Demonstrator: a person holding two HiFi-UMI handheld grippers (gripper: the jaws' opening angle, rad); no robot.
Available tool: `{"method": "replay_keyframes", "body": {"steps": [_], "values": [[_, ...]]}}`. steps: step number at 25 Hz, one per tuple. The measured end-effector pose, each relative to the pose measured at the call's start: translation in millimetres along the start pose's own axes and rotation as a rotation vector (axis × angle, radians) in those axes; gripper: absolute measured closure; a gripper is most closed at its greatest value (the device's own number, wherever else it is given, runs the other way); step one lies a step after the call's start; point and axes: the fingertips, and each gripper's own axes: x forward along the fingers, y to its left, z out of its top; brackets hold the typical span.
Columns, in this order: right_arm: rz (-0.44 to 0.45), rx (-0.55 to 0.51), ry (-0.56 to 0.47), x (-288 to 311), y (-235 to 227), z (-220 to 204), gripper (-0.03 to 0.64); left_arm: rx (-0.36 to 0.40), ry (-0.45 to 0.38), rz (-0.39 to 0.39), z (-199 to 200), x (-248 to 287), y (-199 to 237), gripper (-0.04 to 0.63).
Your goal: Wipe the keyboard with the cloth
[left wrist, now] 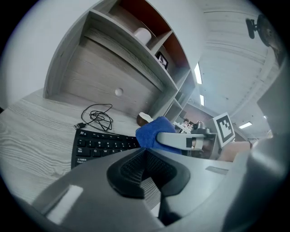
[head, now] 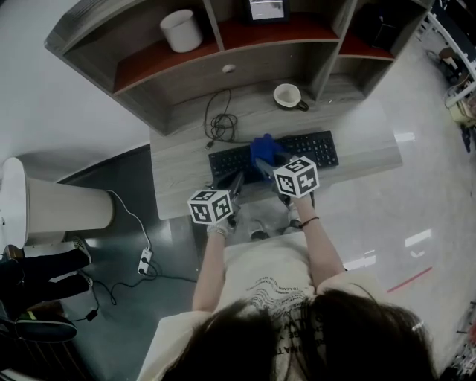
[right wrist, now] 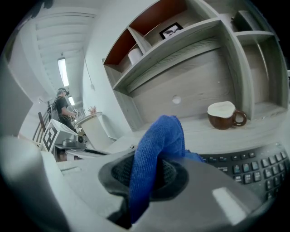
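A black keyboard (head: 312, 149) lies along the front of the grey wooden desk (head: 178, 167). Above its middle my right gripper (head: 265, 162) is shut on a blue cloth (head: 265, 147). In the right gripper view the cloth (right wrist: 156, 149) rises bunched from between the jaws of the right gripper (right wrist: 154, 174), with keys (right wrist: 253, 165) to the right. My left gripper (head: 236, 183) hovers at the keyboard's left front, shut with nothing between its jaws. The left gripper view shows the left gripper (left wrist: 146, 154), the keyboard's left end (left wrist: 99, 144) and the cloth (left wrist: 152, 131) beyond.
A brown mug (head: 288, 96) and a coiled black cable (head: 221, 123) sit behind the keyboard. The shelf unit holds a white pot (head: 181, 30) and a picture frame (head: 266, 10). On the floor at the left are a white bin (head: 56, 210) and a power strip (head: 144, 261).
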Motion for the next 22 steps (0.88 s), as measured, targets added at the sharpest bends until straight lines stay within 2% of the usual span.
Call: {"method": "replay_keyframes", "body": {"steps": [22], "values": [[0.019,-0.009,0.013,42,30,1,0.557,-0.015,-0.005,0.014,2,-28,43,0.591]]}}
